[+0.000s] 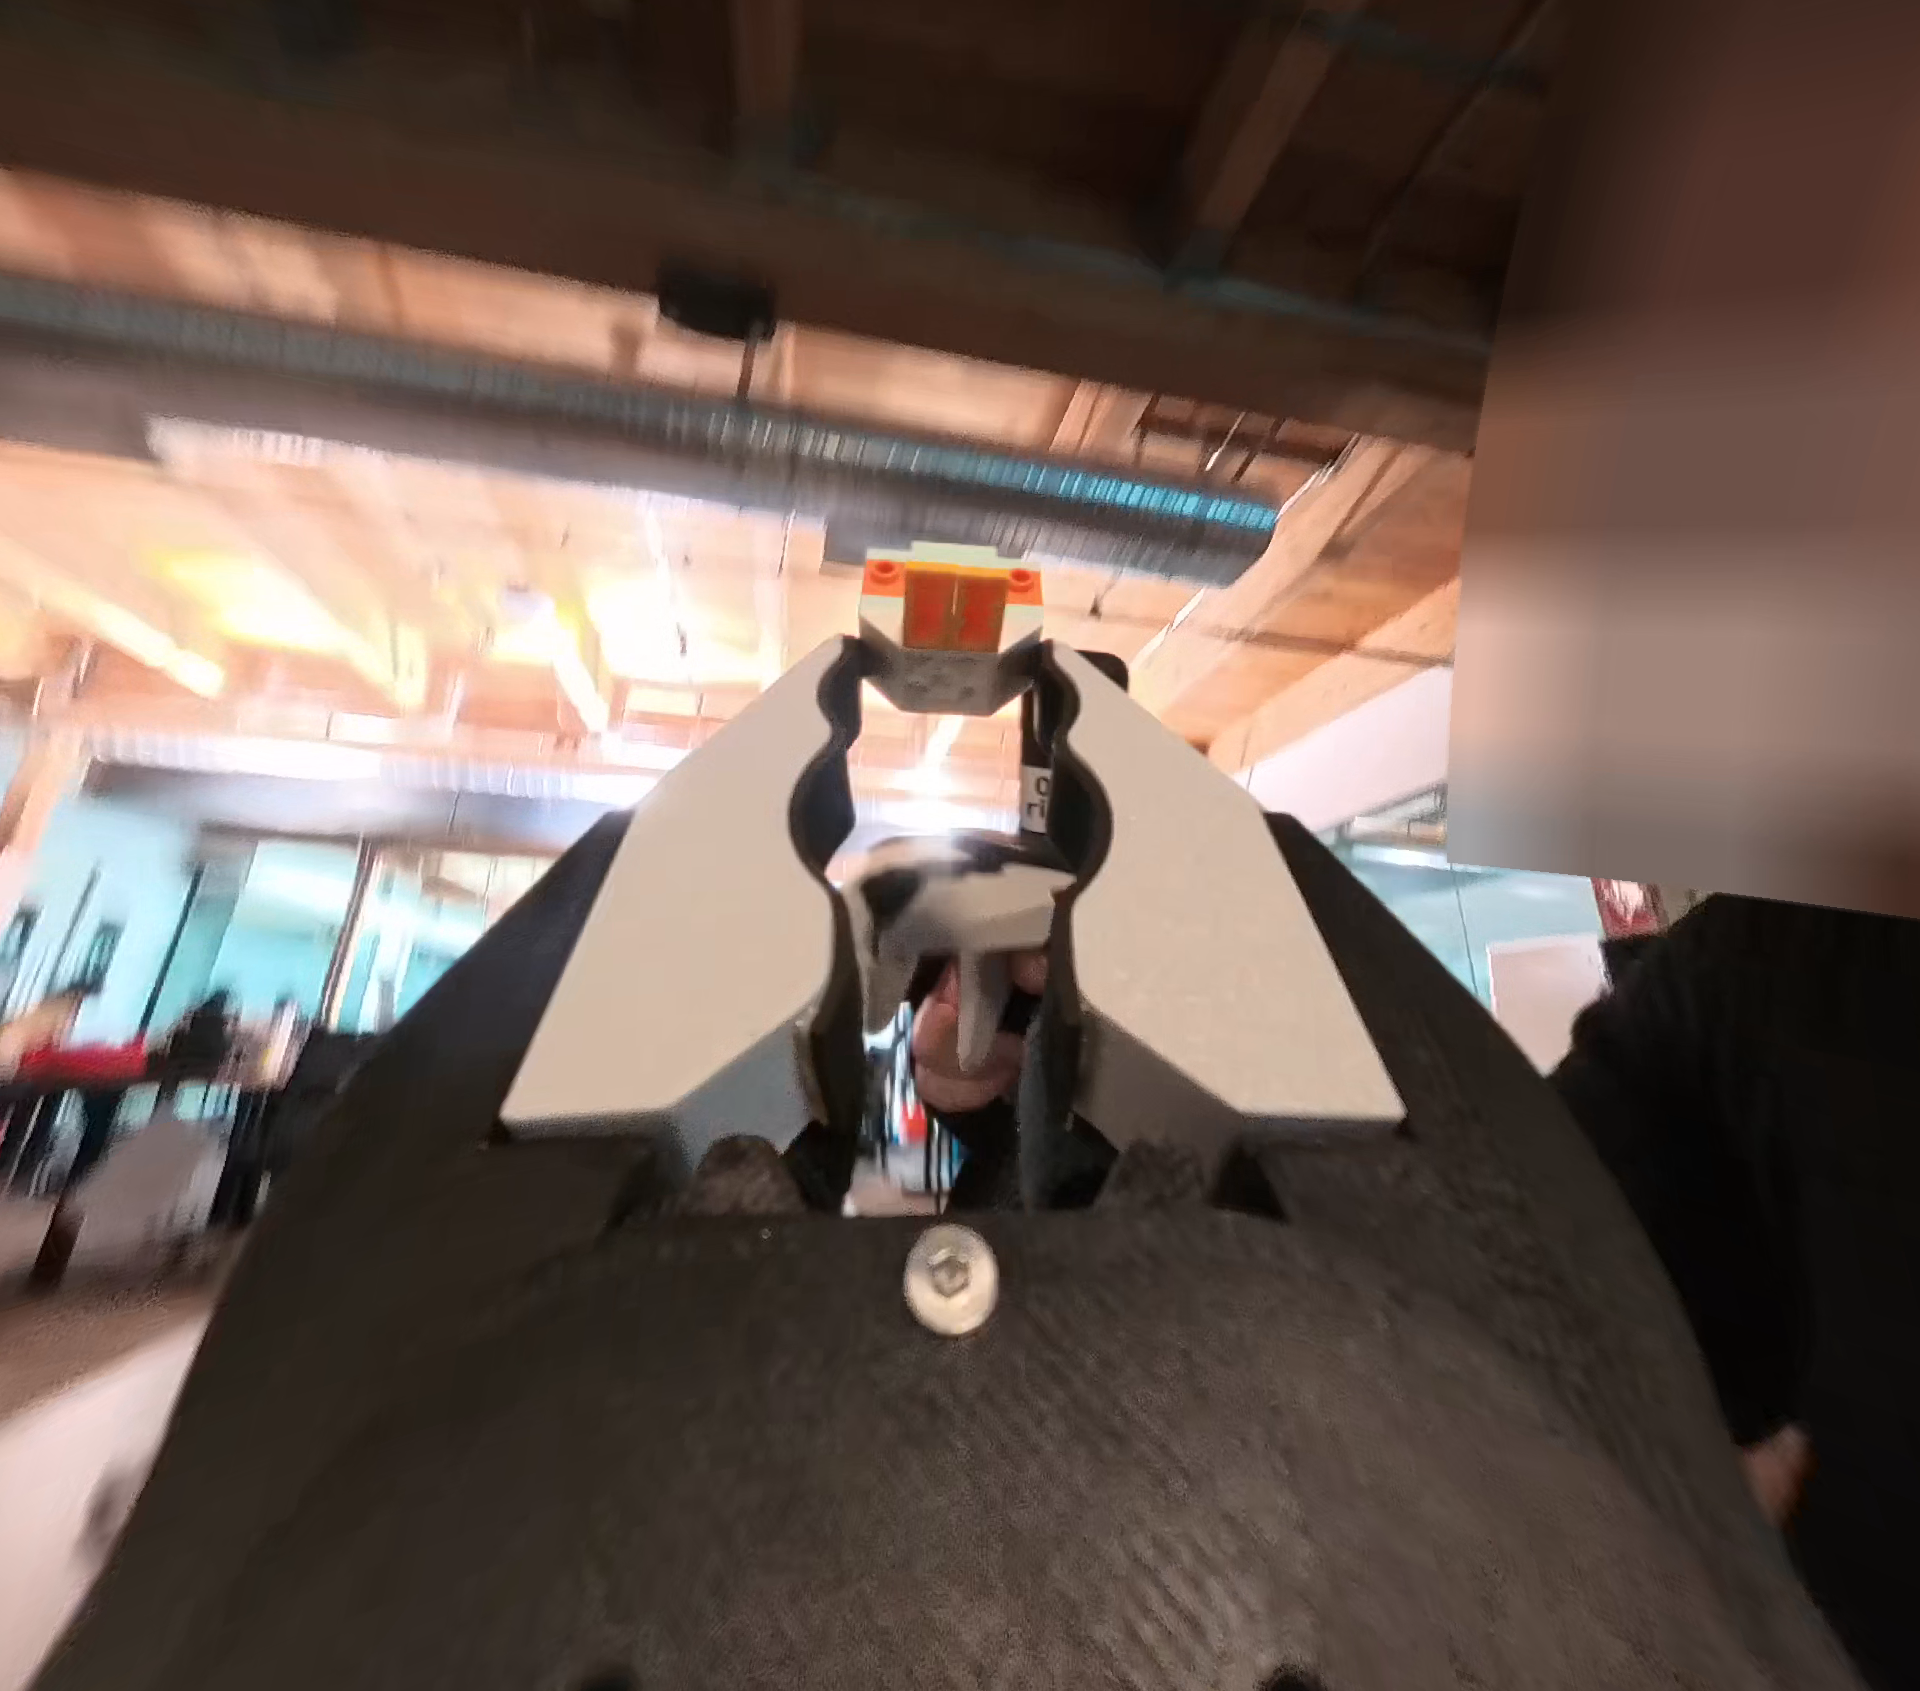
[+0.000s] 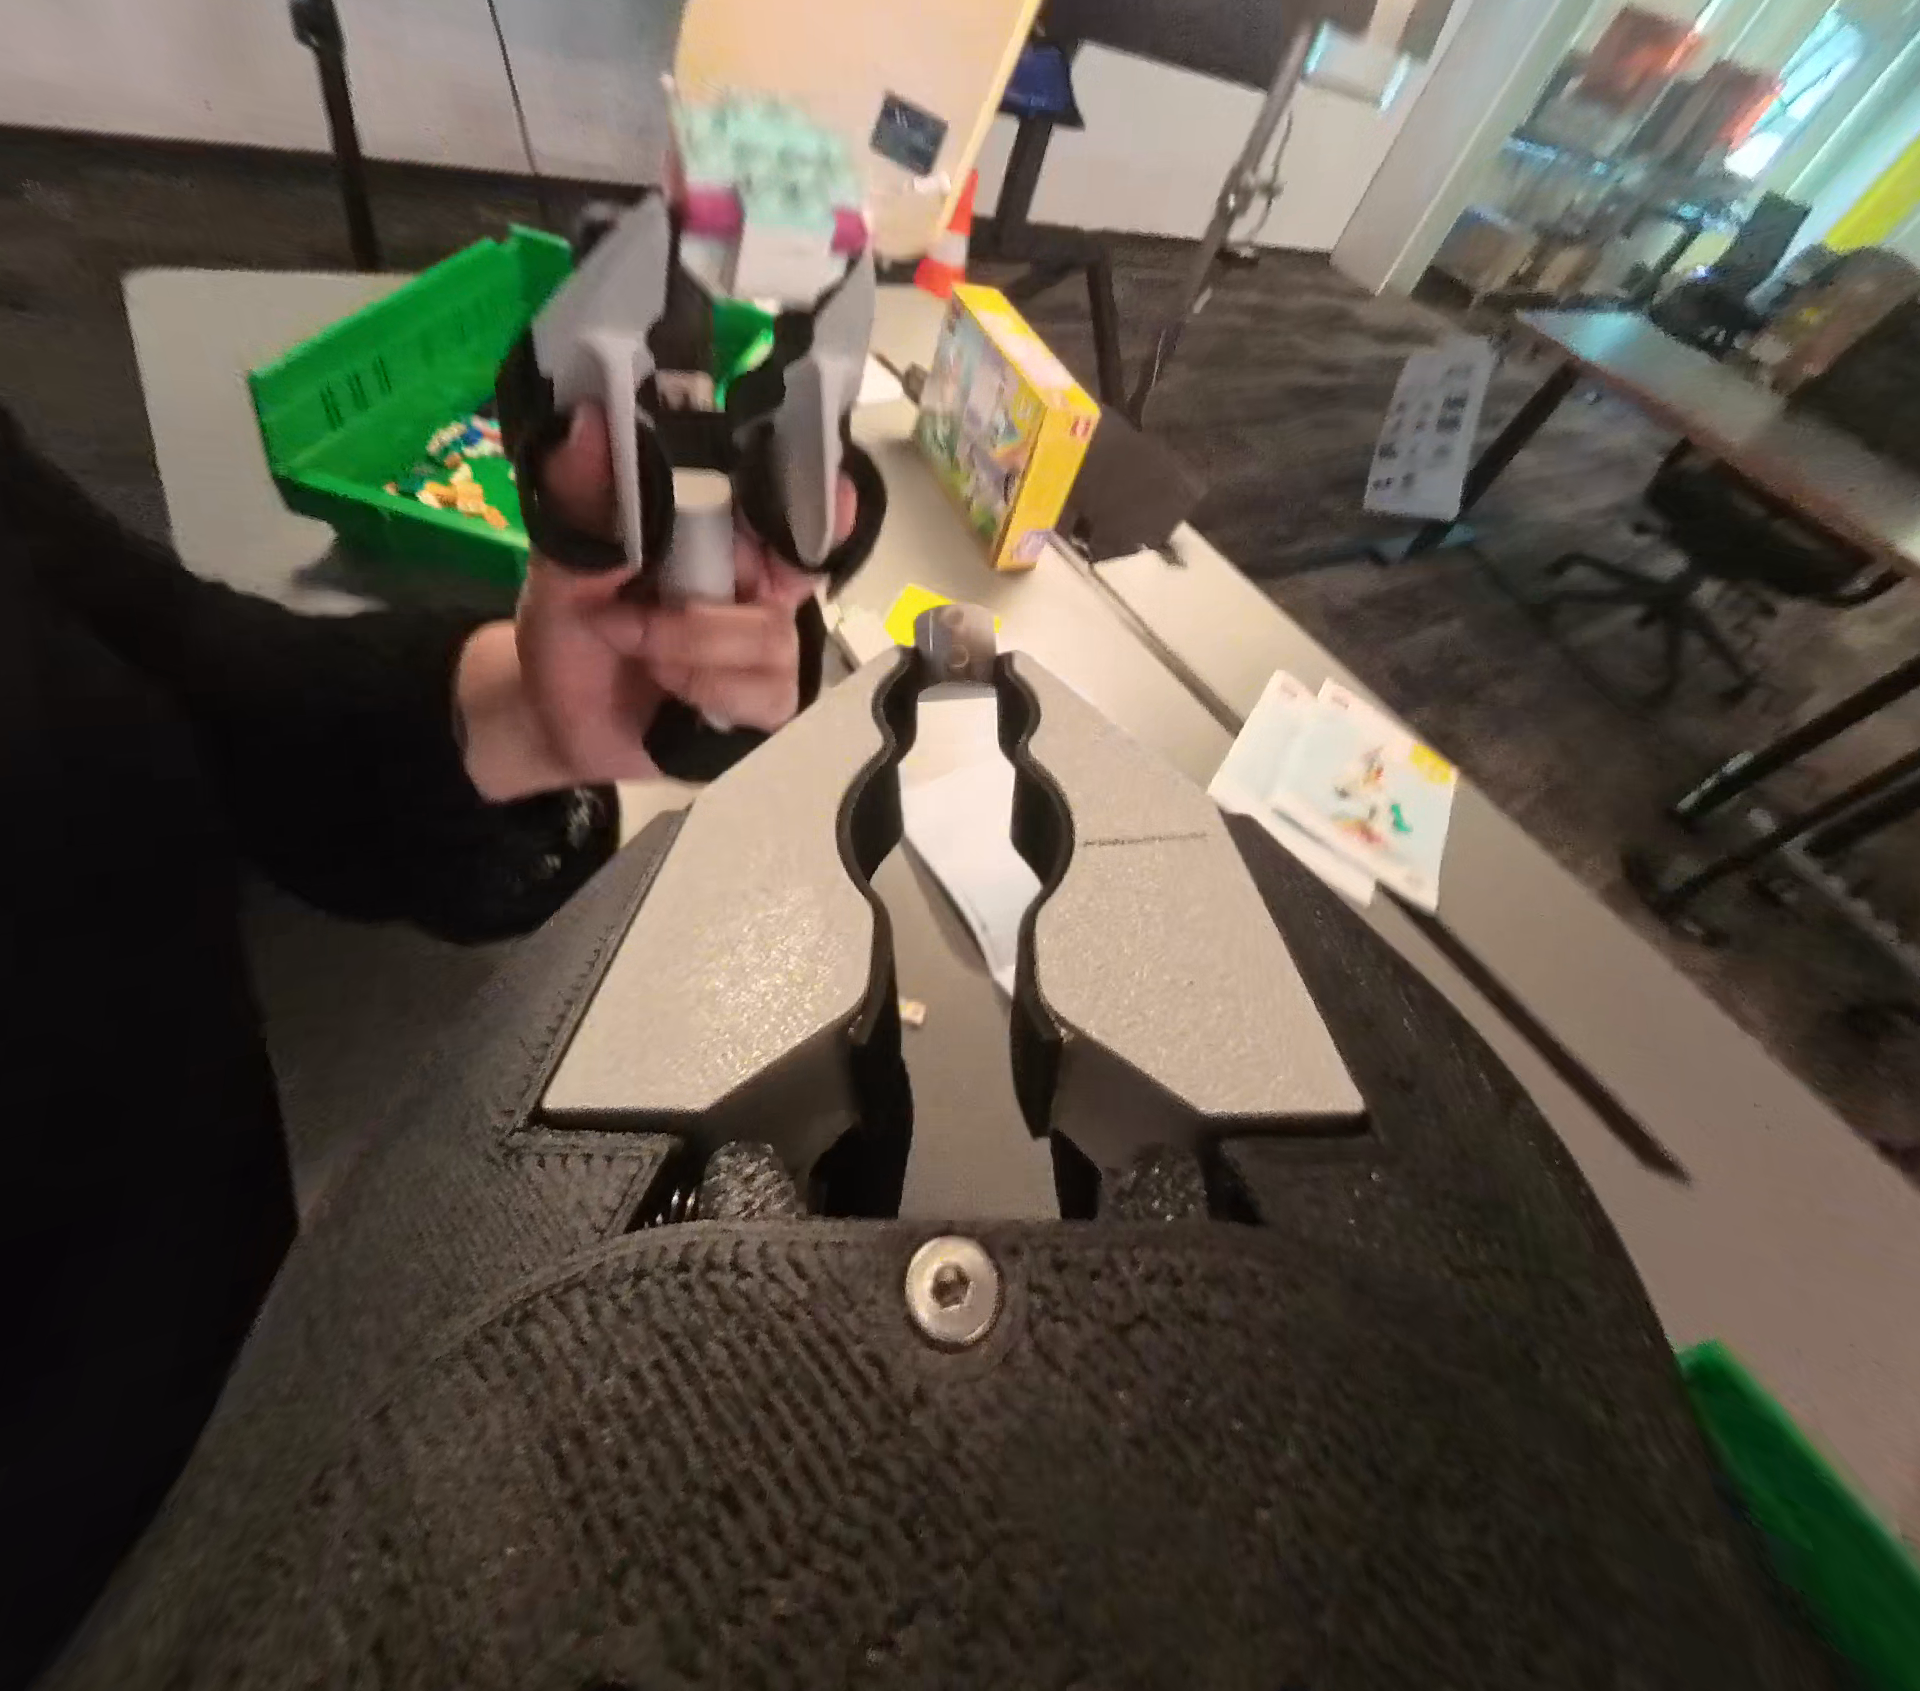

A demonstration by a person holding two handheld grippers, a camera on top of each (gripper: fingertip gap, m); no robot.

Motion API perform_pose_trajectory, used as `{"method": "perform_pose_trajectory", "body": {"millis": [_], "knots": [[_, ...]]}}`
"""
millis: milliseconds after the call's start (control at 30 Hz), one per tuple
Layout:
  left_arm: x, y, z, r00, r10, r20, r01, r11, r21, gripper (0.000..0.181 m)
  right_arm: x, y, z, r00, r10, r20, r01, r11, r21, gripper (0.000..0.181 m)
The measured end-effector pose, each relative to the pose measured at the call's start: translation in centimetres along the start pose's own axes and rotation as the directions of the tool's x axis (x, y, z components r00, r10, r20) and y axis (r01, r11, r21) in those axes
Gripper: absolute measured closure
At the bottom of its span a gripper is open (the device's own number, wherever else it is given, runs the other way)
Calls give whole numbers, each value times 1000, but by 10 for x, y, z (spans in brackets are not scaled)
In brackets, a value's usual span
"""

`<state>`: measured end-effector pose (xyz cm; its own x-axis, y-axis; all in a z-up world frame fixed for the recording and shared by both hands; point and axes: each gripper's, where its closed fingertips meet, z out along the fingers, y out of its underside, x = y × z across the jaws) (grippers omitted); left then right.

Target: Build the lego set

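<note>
The left gripper [image 1: 951, 665] has its jaws closed on a small lego assembly [image 1: 951, 623], pinched at the fingertips. From the left wrist view the assembly shows a grey sloped underside with studs, an orange block in the middle and pale plates with orange corners. The gripper fingers [image 1: 727, 893] are flat, matte grey plates with black wavy inner edges, set in a rough, black printed body with a silver hex bolt. The gripper is tilted upward, so a wooden beamed ceiling [image 1: 935, 31] and a ribbed metal duct fill the background, all blurred.

The right gripper [image 2: 956, 665] is built the same way. Its jaws are clamped on a small dark, rounded lego piece [image 2: 954, 642] at the very tips; the wavy gap behind the tips stays open.

From the right wrist view, the left gripper [image 2: 774, 259] appears farther off, raised above the table in a person's hand [image 2: 665, 665] with a black sleeve. Here the assembly [image 2: 774, 207] looks blurred, with mint green studs on top, magenta edges and a white face.

Below lies a smooth grey table [image 2: 1143, 654]. On it sit a green plastic bin [image 2: 384, 394] with slotted walls holding loose colourful bricks, a yellow cardboard lego box [image 2: 1008, 426] standing nearby, and instruction booklets [image 2: 1340, 784] lying flat to the right. Dark carpet surrounds the table.
</note>
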<state>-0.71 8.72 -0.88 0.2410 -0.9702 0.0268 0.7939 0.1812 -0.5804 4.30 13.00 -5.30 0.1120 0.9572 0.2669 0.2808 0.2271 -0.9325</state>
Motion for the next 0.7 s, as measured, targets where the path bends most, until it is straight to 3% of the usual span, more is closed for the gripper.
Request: {"method": "perform_pose_trajectory", "body": {"millis": [233,367,533,700], "knots": [[39,-19,31,981,192,-27,-187,974,125,149,-30,-91,-1,966,-120,228,130,991,-31,168],[46,-35,30,966,260,-3,-256,953,162,149,-47,-114,9,928,-145,344,189,977,-100,168],[44,-45,24,972,235,3,-231,954,189,149,-62,-140,15,887,-86,454,151,983,-107,168],[45,-50,22,975,222,-2,-217,953,212,149,-69,-143,22,871,-61,488,152,977,-148,169]]}}
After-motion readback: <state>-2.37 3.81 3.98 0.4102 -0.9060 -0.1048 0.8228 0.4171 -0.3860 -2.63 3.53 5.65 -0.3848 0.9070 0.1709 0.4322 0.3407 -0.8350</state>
